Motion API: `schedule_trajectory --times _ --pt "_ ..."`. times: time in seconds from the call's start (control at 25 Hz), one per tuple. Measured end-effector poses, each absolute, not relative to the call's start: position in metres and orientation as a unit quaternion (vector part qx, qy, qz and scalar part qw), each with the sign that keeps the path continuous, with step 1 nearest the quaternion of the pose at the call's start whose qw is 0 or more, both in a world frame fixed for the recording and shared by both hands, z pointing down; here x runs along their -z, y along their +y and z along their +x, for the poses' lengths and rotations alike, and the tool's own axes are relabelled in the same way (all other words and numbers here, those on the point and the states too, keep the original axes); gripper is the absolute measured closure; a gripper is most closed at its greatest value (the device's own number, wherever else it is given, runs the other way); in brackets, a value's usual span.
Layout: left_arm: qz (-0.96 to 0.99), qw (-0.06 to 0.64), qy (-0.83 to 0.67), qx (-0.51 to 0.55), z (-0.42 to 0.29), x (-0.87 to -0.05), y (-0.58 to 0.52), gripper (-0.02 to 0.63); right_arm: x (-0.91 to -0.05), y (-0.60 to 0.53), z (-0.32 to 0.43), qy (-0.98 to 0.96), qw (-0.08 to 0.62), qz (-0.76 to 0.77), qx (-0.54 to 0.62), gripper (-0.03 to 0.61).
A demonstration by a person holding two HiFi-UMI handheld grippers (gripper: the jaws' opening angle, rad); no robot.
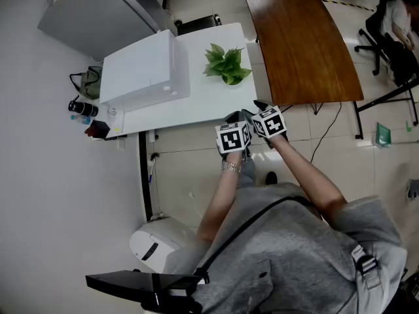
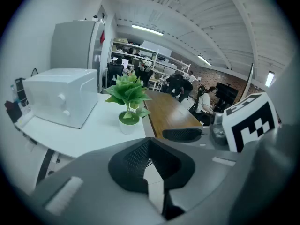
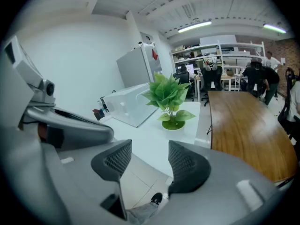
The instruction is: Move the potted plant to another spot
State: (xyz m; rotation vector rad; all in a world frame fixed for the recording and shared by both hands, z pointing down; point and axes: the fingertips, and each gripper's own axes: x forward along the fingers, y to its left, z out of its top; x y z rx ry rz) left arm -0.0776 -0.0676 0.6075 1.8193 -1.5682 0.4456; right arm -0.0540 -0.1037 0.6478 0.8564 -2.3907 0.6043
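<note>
1. White table (image 1: 196,106): it stands against the wall. Its right edge lies just beside the wooden table (image 1: 301,44), with a narrow gap between them.
2. White box (image 1: 144,70): it occupies the left half of the white table, as seen in the head view.
3. Plant (image 1: 226,64): it stands upright in a small white pot on the white table. It is right of the box and apart from it, near the edge that faces the wooden table. Nothing touches it.
4. Right gripper (image 3: 150,150): the jaws stand apart. Only the table edge and the floor show between them, so it holds nothing. It points down toward the plant and is near the table's front edge, clear of the pot.
5. Left gripper (image 2: 149,141): the jaw tips meet and nothing is held between them. It is just beside the right gripper, off the table's front edge and apart from the plant.
6. Small items (image 1: 85,110): a bottle and dark objects sit at the table's left end.
</note>
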Motion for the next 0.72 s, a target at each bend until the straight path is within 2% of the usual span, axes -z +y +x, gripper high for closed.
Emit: schedule_trajectory --times 0.16,0.28,0.32,0.48,0.72 --pt "0.688 0.359 -0.609 -0.162 -0.124 -0.617 -0.090 0.598 -0.689 -0.147 -0.091 -0.866 0.297 0.336 -0.220 0.286" --pt "0.688 0.361 -0.608 -0.166 -0.151 -0.622 -0.116 0.598 -0.726 -0.181 -0.104 -0.845 0.327 0.362 -0.220 0.195" --pt "0.688 0.362 -0.607 -0.166 -0.156 -0.622 -0.125 0.598 -0.733 -0.192 -0.106 -0.841 0.327 0.370 -0.223 0.183" --pt "0.690 0.368 -0.600 -0.168 -0.165 -0.623 -0.151 0.598 -0.751 -0.225 -0.118 -0.837 0.317 0.378 -0.237 0.116" --pt "0.683 0.384 -0.593 -0.187 -0.167 -0.638 -0.162 0.598 -0.782 -0.249 -0.140 -0.831 0.337 0.368 -0.246 0.053"
